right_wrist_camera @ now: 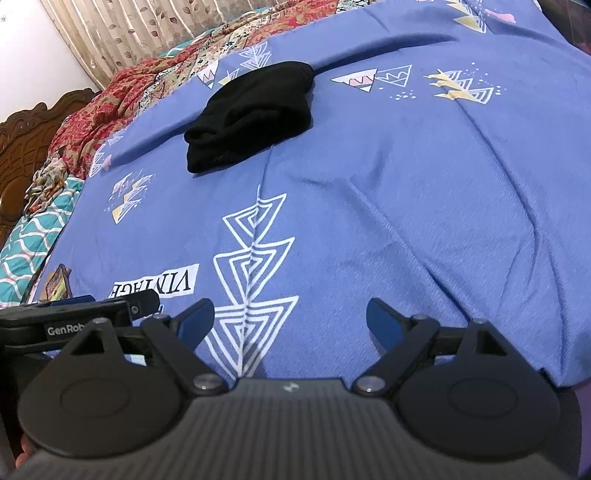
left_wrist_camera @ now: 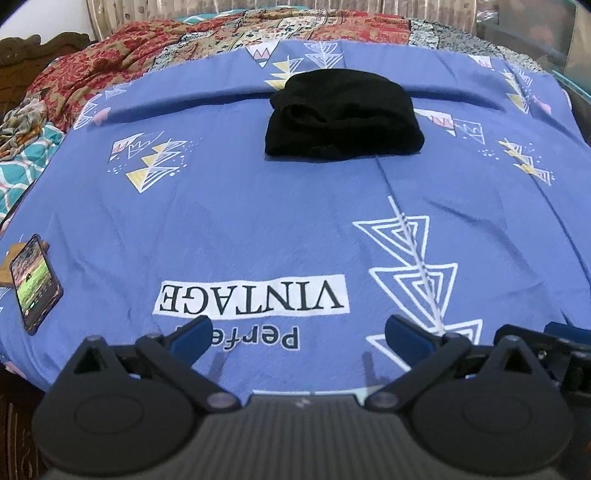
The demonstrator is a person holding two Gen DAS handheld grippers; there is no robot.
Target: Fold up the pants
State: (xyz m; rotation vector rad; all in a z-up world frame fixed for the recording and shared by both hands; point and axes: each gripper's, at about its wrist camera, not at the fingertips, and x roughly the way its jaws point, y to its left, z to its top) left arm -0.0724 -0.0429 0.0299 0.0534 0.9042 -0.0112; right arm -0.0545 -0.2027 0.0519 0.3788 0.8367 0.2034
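Observation:
Black pants (left_wrist_camera: pixel 341 118) lie folded into a compact bundle on the blue printed bedsheet (left_wrist_camera: pixel 258 221), far from both grippers. In the right wrist view the same pants (right_wrist_camera: pixel 255 114) sit up and to the left on the bedsheet (right_wrist_camera: pixel 406 221). My left gripper (left_wrist_camera: pixel 297 334) hovers over the near part of the sheet, open wide, with nothing between its blue pads. My right gripper (right_wrist_camera: pixel 290 319) is also open and holds nothing. The left gripper's black body (right_wrist_camera: pixel 92 314) shows at the left edge of the right wrist view, beside the right one.
A phone (left_wrist_camera: pixel 35 282) with a lit screen rests on the sheet's left edge. Red patterned blankets (left_wrist_camera: pixel 110 70) and a teal quilt (left_wrist_camera: pixel 22 173) are bunched at the far left. A carved wooden headboard (right_wrist_camera: pixel 29 125) and curtains (right_wrist_camera: pixel 140 33) stand behind.

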